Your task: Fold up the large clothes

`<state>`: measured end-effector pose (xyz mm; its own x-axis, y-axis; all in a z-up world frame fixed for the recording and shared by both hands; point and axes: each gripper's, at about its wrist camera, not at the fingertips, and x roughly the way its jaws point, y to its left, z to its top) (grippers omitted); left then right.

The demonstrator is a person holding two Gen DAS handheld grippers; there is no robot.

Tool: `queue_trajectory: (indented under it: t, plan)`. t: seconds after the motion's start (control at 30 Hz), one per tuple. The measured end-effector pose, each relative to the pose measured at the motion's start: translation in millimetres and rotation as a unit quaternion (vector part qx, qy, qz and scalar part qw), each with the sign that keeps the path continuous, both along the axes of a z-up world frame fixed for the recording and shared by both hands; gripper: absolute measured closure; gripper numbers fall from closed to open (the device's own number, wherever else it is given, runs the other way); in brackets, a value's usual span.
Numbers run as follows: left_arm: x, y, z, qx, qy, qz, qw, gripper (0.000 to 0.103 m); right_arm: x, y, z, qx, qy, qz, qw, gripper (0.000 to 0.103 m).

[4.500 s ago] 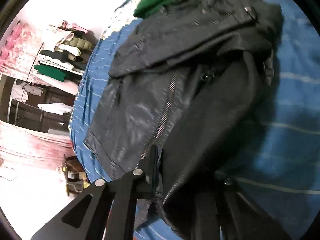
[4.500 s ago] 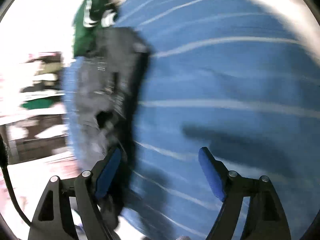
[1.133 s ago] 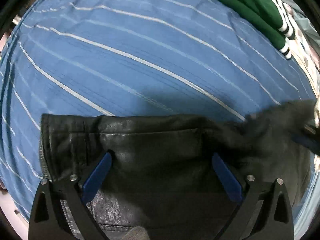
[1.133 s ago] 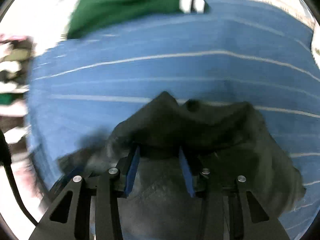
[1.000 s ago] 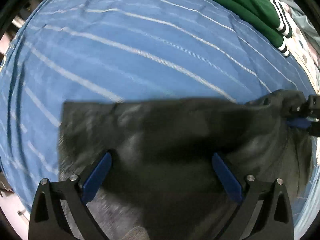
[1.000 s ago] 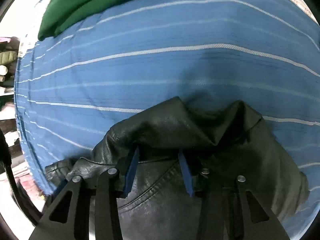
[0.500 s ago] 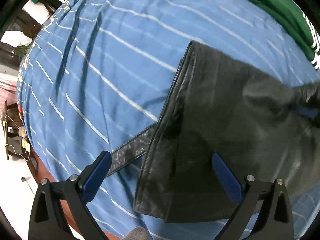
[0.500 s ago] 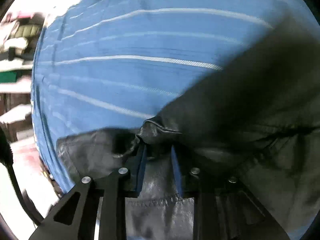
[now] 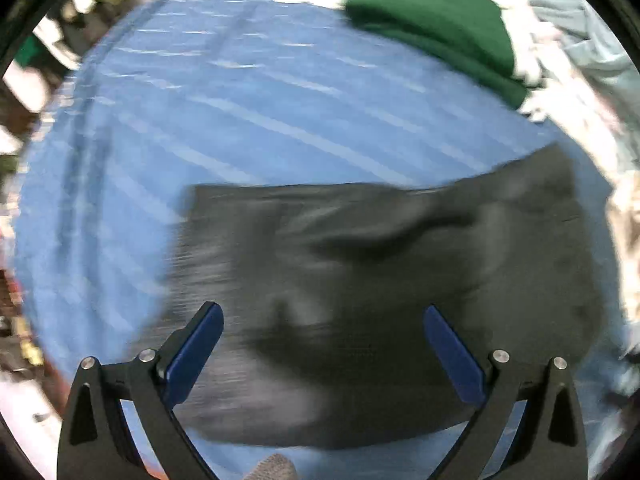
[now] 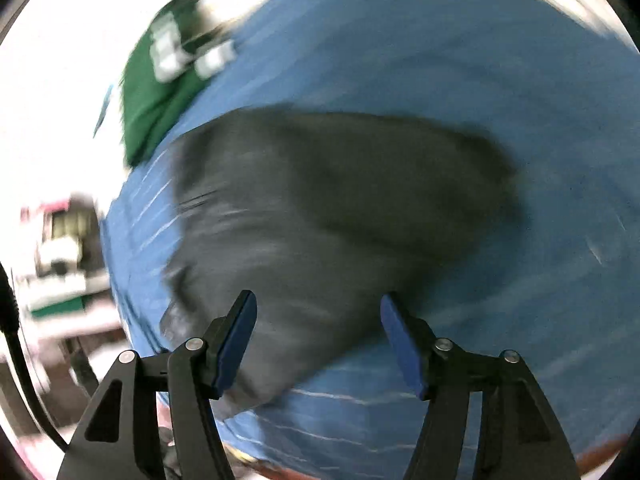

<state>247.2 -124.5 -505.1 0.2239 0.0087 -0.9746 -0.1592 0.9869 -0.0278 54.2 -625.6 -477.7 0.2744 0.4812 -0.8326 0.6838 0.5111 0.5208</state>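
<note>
black jacket (image 9: 380, 300) lies on blue sheet (image 9: 200, 120) | left gripper (image 9: 322, 334), right gripper (image 10: 318, 330) jaws released

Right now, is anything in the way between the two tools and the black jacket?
Nothing visible. The black jacket lies on the blue sheet right before the open left tool and right tool.

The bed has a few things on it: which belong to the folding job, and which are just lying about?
Part of the job:
black jacket, lying on the bed
left gripper, jaws open
right gripper, jaws open

Just lying about:
green garment
blue striped sheet
</note>
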Motion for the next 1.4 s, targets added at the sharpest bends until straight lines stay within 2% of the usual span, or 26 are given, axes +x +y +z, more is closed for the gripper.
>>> queue_trajectory:
  t: [0.07, 0.1, 0.13, 0.17, 0.2, 0.3, 0.4, 0.47, 0.5, 0.53, 0.6, 0.7, 0.87, 0.97, 1.03, 1.13, 1.23, 1.33, 1.37, 1.4]
  plan:
    - [16.6, -23.3, -18.3, -0.037, 0.008, -0.007, 0.9993, 0.0, -21.2, -12.2, -24.7, 0.022, -0.018, -0.06, 0.998, 0.037]
    - [24.2, -41.1, -38.2, -0.06, 0.028, -0.022, 0.9975, 0.0, -26.4, -20.3, -34.9, 0.039, -0.041, -0.085, 0.995, 0.036]
    - [28.4, -53.9, -52.4, -0.058, 0.045, -0.032, 0.9968, 0.0, -27.5, -27.0, -42.9, 0.053, -0.063, -0.099, 0.992, 0.037]
    - [30.8, -64.0, -69.2, -0.039, 0.06, -0.038, 0.9967, 0.0, -25.6, -34.9, -53.5, 0.064, -0.08, -0.115, 0.988, 0.037]
    - [29.6, -66.5, -77.3, -0.032, 0.056, -0.036, 0.9973, 0.0, -21.3, -36.3, -61.5, 0.078, -0.096, -0.121, 0.985, 0.037]
    - [25.7, -70.8, -78.2, -0.029, 0.04, -0.04, 0.998, 0.0, 2.5, -35.6, -82.9, 0.102, -0.12, -0.124, 0.98, 0.035]
    - [22.5, -71.4, -77.3, -0.04, 0.041, -0.043, 0.9974, 0.0, 30.3, -14.2, -86.7, 0.102, -0.141, -0.113, 0.978, 0.034]
    - [21.4, -65.5, -77.1, -0.04, 0.047, -0.041, 0.9973, 0.0, 42.9, -1.2, -83.2, 0.107, -0.156, -0.1, 0.977, 0.046]
    - [25.4, -60.9, -79.0, -0.037, 0.047, -0.04, 0.9974, 0.0, 51.1, 17.5, -83.4, 0.105, -0.163, -0.097, 0.976, 0.063]
    - [25.9, -61.7, -79.3, -0.035, 0.046, -0.038, 0.9976, 0.0, 54.2, 24.2, -80.0, 0.102, -0.171, -0.094, 0.975, 0.076]
    - [29.9, -64.9, -82.0, -0.041, 0.049, -0.031, 0.9974, 0.0, 61.4, 35.1, -64.9, 0.099, -0.193, -0.084, 0.973, 0.079]
    - [25.9, -68.6, -81.4, -0.045, 0.049, -0.032, 0.9973, 0.0, 71.3, 53.2, -23.9, 0.091, -0.225, -0.035, 0.969, 0.083]
    - [24.2, -21.2, -74.6, -0.084, 0.048, -0.019, 0.9951, 0.0, 93.9, 105.1, 48.7, 0.061, -0.249, 0.082, 0.963, 0.083]
    - [4.1, 11.0, -52.4, -0.104, 0.042, 0.022, 0.9934, 0.0, 112.3, 146.4, 88.0, 0.047, -0.261, 0.147, 0.953, 0.083]
    - [-26.7, 42.3, -27.0, -0.102, 0.025, 0.062, 0.9926, 0.0, 119.4, 176.0, 110.5, 0.036, -0.266, 0.192, 0.944, 0.083]
    - [-82.8, 97.9, 1.9, -0.081, 0.016, 0.128, 0.9883, 0.0, 130.9, 248.1, 138.4, 0.033, -0.268, 0.278, 0.922, 0.083]
    - [-144.7, 155.3, 16.5, -0.039, 0.02, 0.195, 0.9799, 0.0, 135.5, 327.4, 139.7, 0.055, -0.253, 0.341, 0.904, 0.083]
    - [-204.1, 213.1, 11.6, -0.017, 0.032, 0.274, 0.9609, 0.0, 132.5, 410.8, 116.9, 0.072, -0.227, 0.392, 0.889, 0.083]
    - [-222.4, 217.7, 8.1, -0.014, 0.037, 0.298, 0.9537, 0.0, 127.1, 431.6, 107.5, 0.072, -0.219, 0.403, 0.886, 0.083]
    - [-221.0, 212.2, 10.5, -0.014, 0.041, 0.314, 0.9486, 0.0, 123.7, 460.4, 91.6, 0.073, -0.2, 0.42, 0.882, 0.083]
